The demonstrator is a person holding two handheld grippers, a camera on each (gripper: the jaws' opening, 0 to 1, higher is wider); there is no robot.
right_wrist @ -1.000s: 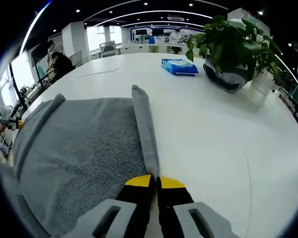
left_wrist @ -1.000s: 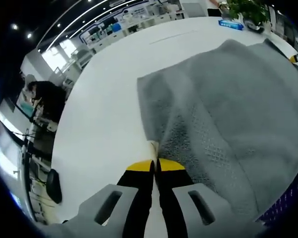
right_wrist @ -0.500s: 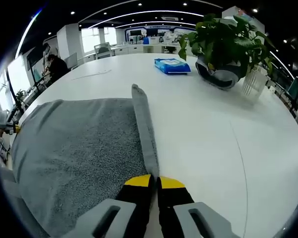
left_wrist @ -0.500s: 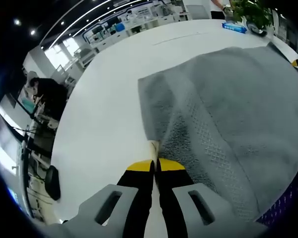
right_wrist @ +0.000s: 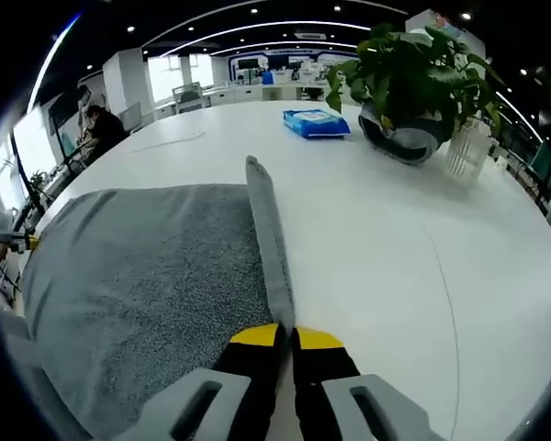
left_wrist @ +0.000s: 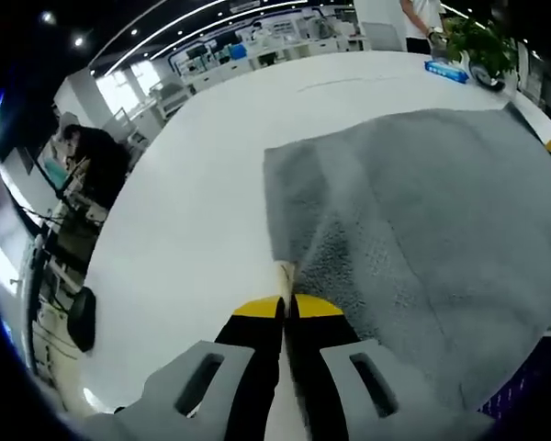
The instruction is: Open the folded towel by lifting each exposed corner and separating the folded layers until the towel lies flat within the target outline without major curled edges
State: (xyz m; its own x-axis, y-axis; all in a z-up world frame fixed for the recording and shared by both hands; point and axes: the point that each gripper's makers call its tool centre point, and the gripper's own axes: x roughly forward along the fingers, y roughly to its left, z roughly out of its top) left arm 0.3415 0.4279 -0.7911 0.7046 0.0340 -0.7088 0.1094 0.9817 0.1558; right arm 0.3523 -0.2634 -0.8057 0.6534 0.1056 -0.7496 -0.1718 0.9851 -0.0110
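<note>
Both views close, low over towel (left_wrist: 422,211), probably from opposite corners

The grey towel (left_wrist: 422,230) lies spread over the white table, its looped pile showing a woven dotted band near the closer edge. One corner is drawn up into a ridge, pinched at its tip. In the right gripper view the towel (right_wrist: 138,285) has one side rolled into a long narrow curl; whether it lies fully flat elsewhere is unclear.

Left gripper (left_wrist: 286,303) with yellow-tipped jaws pressed together on a towel (left_wrist: 422,230) corner, right gripper (right_wrist: 287,334) likewise closed on the towel's edge, both pointing forward low over the counter (right_wrist: 395,248)
</note>
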